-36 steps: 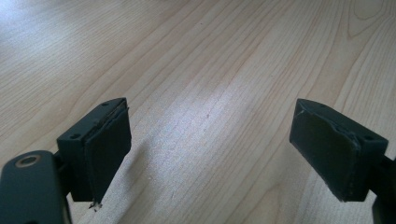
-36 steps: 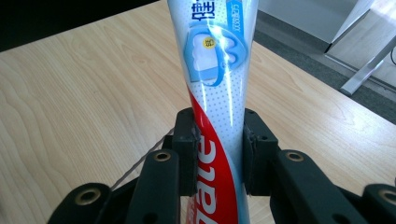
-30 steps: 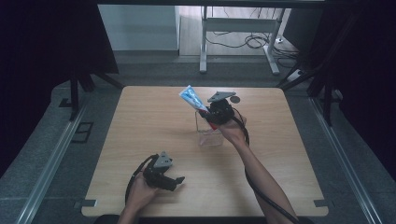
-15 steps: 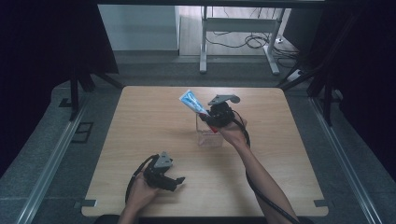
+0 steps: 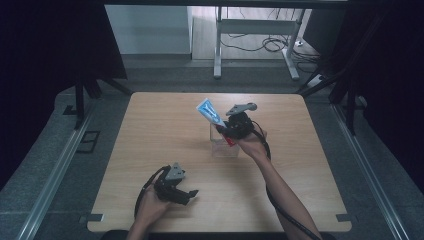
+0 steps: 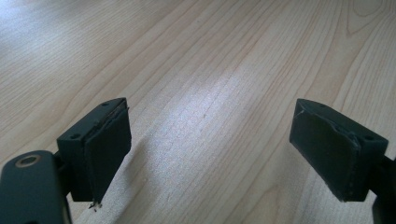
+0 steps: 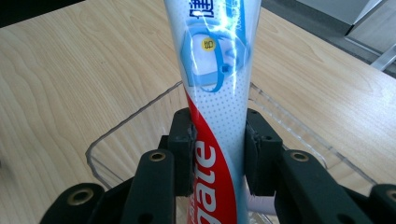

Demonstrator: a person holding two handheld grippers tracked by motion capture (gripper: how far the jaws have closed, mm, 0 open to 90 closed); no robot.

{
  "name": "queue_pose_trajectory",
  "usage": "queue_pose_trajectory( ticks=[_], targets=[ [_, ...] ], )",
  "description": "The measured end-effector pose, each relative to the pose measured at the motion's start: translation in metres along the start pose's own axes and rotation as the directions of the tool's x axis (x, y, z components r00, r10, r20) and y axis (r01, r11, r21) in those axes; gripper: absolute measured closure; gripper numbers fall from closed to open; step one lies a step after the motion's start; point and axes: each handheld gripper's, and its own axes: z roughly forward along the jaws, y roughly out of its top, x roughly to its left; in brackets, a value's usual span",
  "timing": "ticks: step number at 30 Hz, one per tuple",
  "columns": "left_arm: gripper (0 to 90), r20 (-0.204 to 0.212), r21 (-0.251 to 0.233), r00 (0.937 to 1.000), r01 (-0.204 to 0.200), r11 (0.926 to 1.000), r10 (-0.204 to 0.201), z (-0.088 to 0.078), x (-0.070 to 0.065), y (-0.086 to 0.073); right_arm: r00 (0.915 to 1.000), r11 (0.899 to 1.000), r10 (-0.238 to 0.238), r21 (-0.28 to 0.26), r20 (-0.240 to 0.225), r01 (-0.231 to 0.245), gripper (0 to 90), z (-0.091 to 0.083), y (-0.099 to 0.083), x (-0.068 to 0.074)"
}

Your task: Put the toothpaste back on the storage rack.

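White, blue and red plastic toothpaste tube (image 7: 217, 107): white letters "gate" legible on red band at near end, rest of brand word hidden. Small yellow round sticker farther up tube, its mark too small to read. Chinese character at far end, cut off.

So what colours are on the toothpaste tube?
The toothpaste tube is white with a red band and blue swirls; the right gripper view shows it best.

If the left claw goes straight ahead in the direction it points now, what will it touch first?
Most likely the table. The left claw is open with nothing between its jaws, and it points low across bare wood. In the high view it aims to the right along the near part of the table, away from the tube.
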Motion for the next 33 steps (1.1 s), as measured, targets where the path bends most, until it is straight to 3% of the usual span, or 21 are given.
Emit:
queue_pose_trajectory(
  ticks=[9,24,33],
  targets=[
    [12.9,0.002,0.004,1.0000,-0.005,1.0000,0.005,0.001,-0.001,0.001,0.9989,0.998,-0.039,0.058,0.025,0.037,65.7,-0.001,-0.008,0.003],
    [12.9,0.004,0.006,1.0000,-0.009,0.9999,0.009,0.002,-0.002,0.001,0.9997,0.999,0.025,0.034,0.001,-0.025,57.4,-0.004,-0.004,0.001],
    [12.9,0.016,-0.008,0.9999,0.006,1.0000,-0.006,0.001,-0.001,0.001,0.9999,1.000,0.017,0.025,-0.001,-0.017,51.0,-0.010,0.003,0.005]
  ],
)
